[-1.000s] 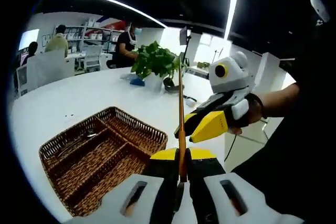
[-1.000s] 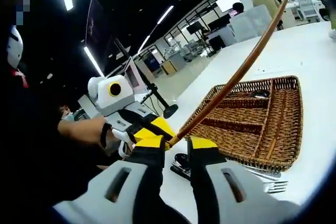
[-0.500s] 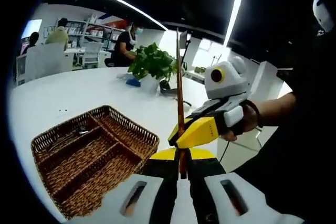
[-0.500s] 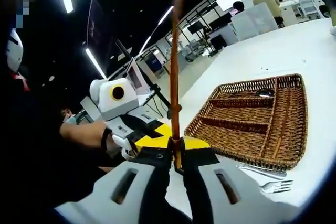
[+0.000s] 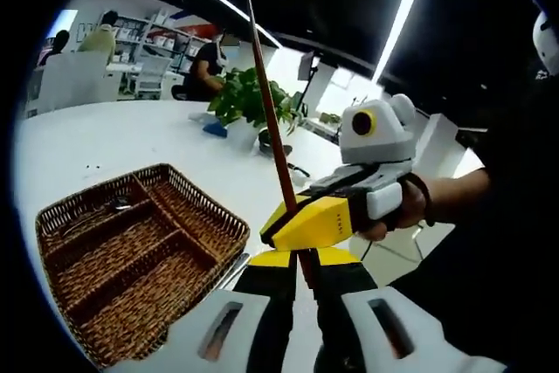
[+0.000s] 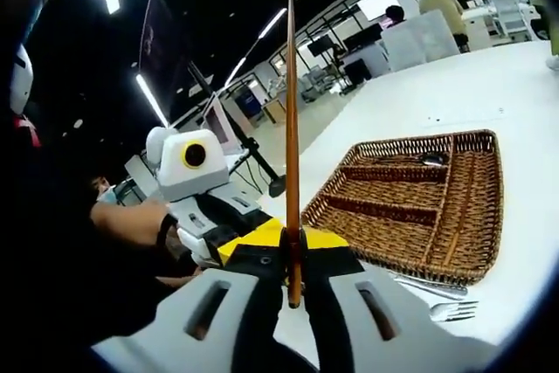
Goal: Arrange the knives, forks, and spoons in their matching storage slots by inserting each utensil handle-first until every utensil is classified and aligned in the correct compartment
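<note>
The wicker tray [image 5: 52, 255] lies low on the white table [image 5: 113, 141], with one metal utensil [image 5: 96, 211] already lying in its far compartment and the other slots looking empty. To the right of the tray, raised well above its near corner, my left gripper [image 5: 303, 272] is closed narrow on the lower end of a long brown utensil [image 5: 271, 137], which stands steeply up and leans back over the tray. I cannot tell from here whether it is a knife, a fork or a spoon, since its working end is out of sight. Just right of that, my right gripper [image 5: 301, 220] has its yellow jaws pinched on the same shaft a little higher up, so both grippers seem to hold one thin piece at once. That is where I see the risk: if I let go with one before the other grips squarely, the shaft could pivot or slide through and drop onto the tray's rim or the table. Pulling the two hands apart out of line could bend it or twist it loose. In the right gripper view a fork [image 6: 454, 310] and a knife [image 6: 428, 286] lie on the table just beside the tray's near edge; a low swing toward the slots could knock them.
</note>
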The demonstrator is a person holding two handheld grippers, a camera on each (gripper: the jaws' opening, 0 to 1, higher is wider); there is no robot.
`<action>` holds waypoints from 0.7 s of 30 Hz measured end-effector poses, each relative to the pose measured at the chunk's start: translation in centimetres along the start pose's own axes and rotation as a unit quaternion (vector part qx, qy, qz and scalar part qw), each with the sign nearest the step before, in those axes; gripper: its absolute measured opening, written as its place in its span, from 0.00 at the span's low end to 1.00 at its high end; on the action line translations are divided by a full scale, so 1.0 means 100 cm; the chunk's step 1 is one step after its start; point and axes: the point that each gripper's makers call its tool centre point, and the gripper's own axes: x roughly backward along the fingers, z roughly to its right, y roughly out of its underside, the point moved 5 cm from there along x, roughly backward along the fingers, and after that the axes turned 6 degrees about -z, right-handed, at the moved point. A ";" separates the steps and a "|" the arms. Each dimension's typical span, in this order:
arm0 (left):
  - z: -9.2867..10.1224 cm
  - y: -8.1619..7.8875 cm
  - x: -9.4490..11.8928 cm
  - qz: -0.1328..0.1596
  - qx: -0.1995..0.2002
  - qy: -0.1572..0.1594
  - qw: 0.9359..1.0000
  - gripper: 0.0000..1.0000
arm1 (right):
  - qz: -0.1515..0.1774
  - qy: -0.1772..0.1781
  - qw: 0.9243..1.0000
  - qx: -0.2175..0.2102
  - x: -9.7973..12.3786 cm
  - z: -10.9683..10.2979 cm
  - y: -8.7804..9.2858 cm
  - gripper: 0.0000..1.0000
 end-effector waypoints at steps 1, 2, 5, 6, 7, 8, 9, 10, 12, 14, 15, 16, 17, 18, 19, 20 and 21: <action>0.000 0.001 0.000 -0.004 -0.009 0.000 1.000 0.06 | -0.007 0.008 1.000 0.009 0.000 0.002 0.001 0.05; -0.002 0.002 0.001 -0.009 -0.016 -0.004 1.000 0.07 | -0.011 0.009 1.000 0.014 0.000 0.002 0.003 0.05; -0.009 0.002 0.008 -0.003 -0.003 -0.016 1.000 0.17 | -0.021 0.010 1.000 0.010 0.001 0.003 0.005 0.05; -0.012 -0.002 0.011 0.007 0.005 -0.021 1.000 0.19 | -0.022 0.010 1.000 0.013 0.002 0.003 0.006 0.05; -0.012 -0.001 0.013 0.000 0.001 -0.024 1.000 0.20 | -0.022 0.011 1.000 0.010 0.003 0.004 0.006 0.05; -0.012 -0.002 0.014 0.001 -0.005 -0.028 1.000 0.20 | -0.022 0.009 1.000 0.006 0.003 0.005 0.006 0.05; -0.012 -0.003 0.016 0.002 -0.004 -0.027 1.000 0.20 | -0.021 0.009 1.000 0.006 0.004 0.005 0.006 0.05; -0.011 -0.006 0.016 0.004 -0.002 -0.023 1.000 0.20 | -0.021 0.008 1.000 0.005 0.004 0.006 0.007 0.05; -0.009 -0.007 0.015 0.005 -0.007 -0.023 1.000 0.21 | -0.021 0.008 1.000 0.003 0.004 0.006 0.007 0.05; -0.008 -0.011 0.016 0.013 -0.006 -0.021 1.000 0.21 | -0.027 0.007 1.000 0.008 0.004 0.006 0.008 0.05; -0.008 -0.012 0.017 0.014 -0.007 -0.022 1.000 0.21 | -0.028 0.007 1.000 0.008 0.005 0.006 0.008 0.05; -0.009 -0.015 0.016 0.018 -0.006 -0.023 1.000 0.22 | -0.032 0.005 0.999 0.006 0.005 0.006 0.009 0.05; -0.008 -0.017 0.017 0.025 -0.001 -0.020 1.000 0.23 | -0.034 0.003 0.999 0.005 0.005 0.006 0.010 0.05; -0.005 -0.020 0.016 0.033 0.010 -0.014 0.999 0.25 | -0.035 0.000 0.999 0.006 0.005 0.006 0.011 0.05; -0.002 -0.025 0.016 0.047 0.017 -0.006 0.999 0.27 | -0.041 -0.009 0.999 0.012 0.005 0.004 0.013 0.05; -0.003 -0.026 0.016 0.051 0.017 -0.008 0.999 0.27 | -0.049 -0.017 0.999 0.016 0.005 0.001 0.015 0.05; -0.001 -0.029 0.017 0.055 0.014 -0.006 0.998 0.26 | -0.058 -0.021 0.998 0.027 0.002 -0.003 0.018 0.05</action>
